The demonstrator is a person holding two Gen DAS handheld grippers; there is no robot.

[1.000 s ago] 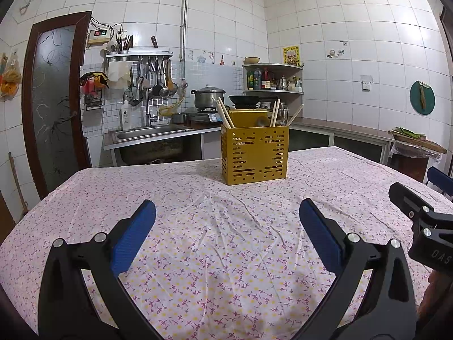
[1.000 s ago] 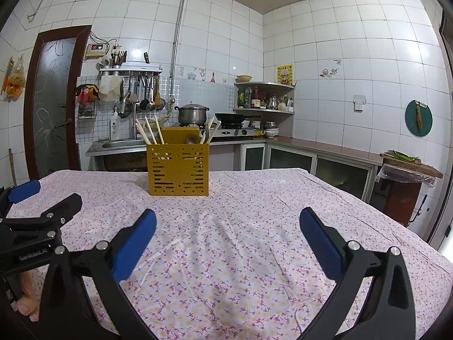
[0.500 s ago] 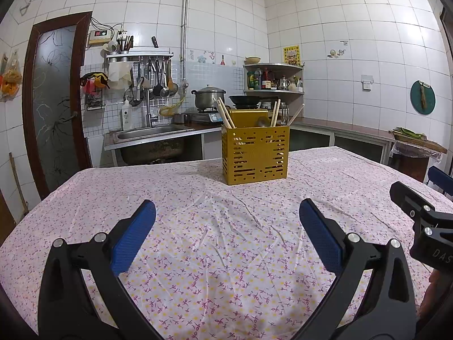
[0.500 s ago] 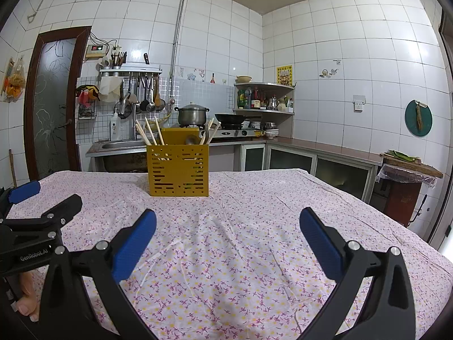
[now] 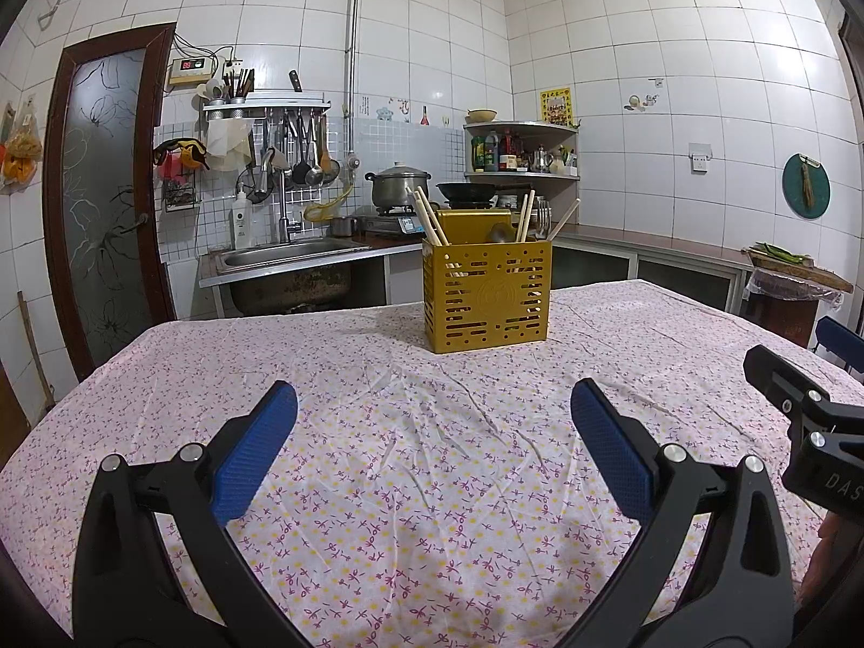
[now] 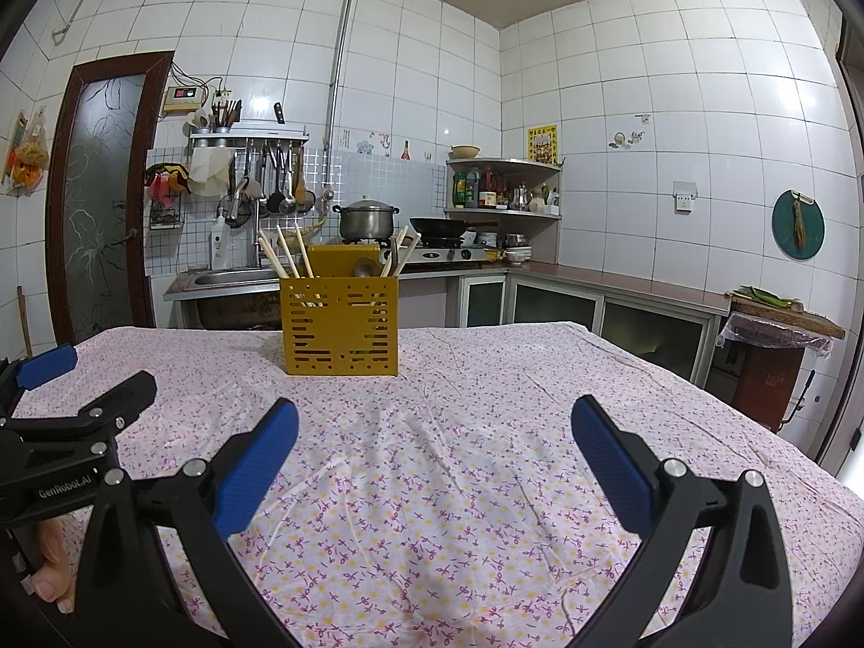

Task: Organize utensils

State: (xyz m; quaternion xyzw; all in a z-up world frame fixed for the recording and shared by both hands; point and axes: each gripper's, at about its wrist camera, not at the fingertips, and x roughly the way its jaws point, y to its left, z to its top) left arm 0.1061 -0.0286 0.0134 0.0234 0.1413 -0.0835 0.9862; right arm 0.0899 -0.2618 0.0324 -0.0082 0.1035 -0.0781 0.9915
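Left gripper (image 5: 433,432) and right gripper (image 6: 434,434) are held low over the near desk (image 5: 410,486), jaws released wide, nothing grasped. Yellow utensil holder (image 5: 487,296) is seen standing upright far on the desk, chopsticks (image 5: 430,216) stuck in it.

yellow utensil caddy (image 5: 487,297) | upright, mid-table | chopsticks (image 5: 429,216), possibly spoons inside

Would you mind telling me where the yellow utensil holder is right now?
The yellow utensil holder stands upright on the floral tablecloth toward the table's far edge, ahead of both open claws, before the sink counter; right of centre in the left view, left in the right.
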